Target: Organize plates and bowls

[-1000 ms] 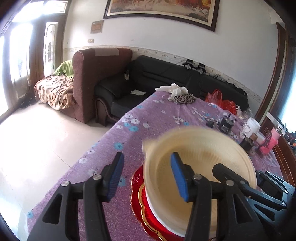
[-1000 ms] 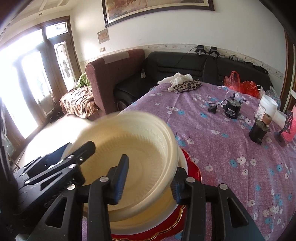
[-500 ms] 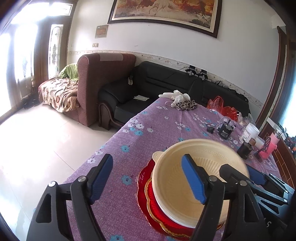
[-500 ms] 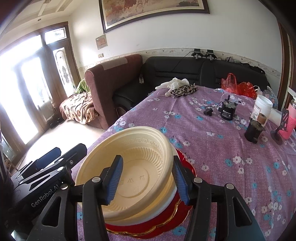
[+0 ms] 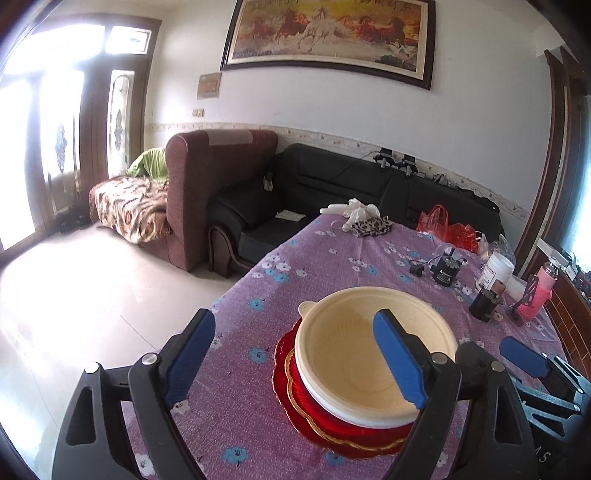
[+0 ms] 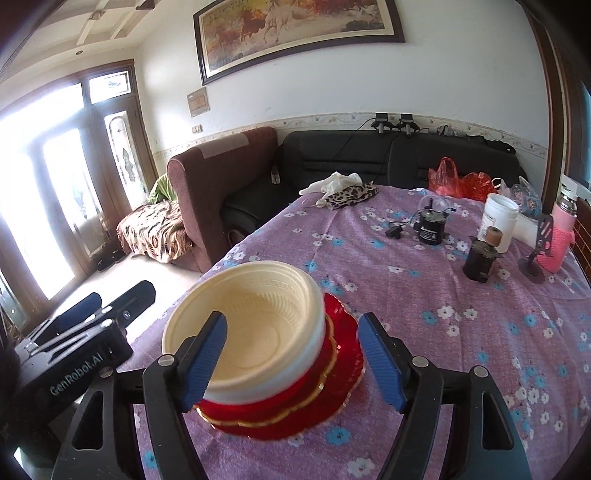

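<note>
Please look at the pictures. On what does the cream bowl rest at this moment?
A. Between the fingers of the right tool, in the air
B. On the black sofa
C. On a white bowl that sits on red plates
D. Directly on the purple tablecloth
C: the cream bowl is nested in a white bowl on top of the red plates, and no pad of either tool touches it.

Black plastic tongs (image 5: 295, 354) with ribbed blue pads (image 6: 380, 363), silver screws, "GenRobot.AI" lettering.

A home living room is indicated by a black leather sofa (image 5: 332, 184), a maroon upholstered armchair (image 5: 207, 184), a framed horse painting (image 5: 328, 33) and a table (image 6: 406, 295) under a purple flowered cloth, probably for dining.
</note>
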`<state>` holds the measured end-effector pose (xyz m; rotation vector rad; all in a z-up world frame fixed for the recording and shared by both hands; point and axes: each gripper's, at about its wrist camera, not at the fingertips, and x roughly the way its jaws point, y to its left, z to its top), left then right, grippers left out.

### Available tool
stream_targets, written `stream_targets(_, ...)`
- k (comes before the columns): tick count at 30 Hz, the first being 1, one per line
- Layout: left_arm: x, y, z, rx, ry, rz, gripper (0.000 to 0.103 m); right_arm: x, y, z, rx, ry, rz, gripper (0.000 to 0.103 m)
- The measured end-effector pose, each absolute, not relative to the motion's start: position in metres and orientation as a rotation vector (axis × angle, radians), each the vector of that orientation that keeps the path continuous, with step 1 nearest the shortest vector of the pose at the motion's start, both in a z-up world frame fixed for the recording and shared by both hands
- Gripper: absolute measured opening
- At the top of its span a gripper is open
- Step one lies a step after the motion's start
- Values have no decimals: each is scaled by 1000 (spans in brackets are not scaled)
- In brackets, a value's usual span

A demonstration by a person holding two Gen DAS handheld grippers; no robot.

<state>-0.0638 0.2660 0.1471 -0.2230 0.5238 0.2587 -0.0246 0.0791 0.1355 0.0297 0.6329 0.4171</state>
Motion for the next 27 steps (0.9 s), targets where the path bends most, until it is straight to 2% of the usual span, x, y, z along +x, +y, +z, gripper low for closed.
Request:
stream_targets(9, -110, 233, 177, -157, 325, 351, 103, -53, 41, 135, 43, 603, 379, 85)
stream_targets(17, -153, 203, 200, -130, 126, 392, 103, -75, 9, 130, 55, 584, 344, 87)
stream_targets(27, -172, 169, 202, -67, 75, 427, 103, -98, -2, 125, 26, 549, 316, 91)
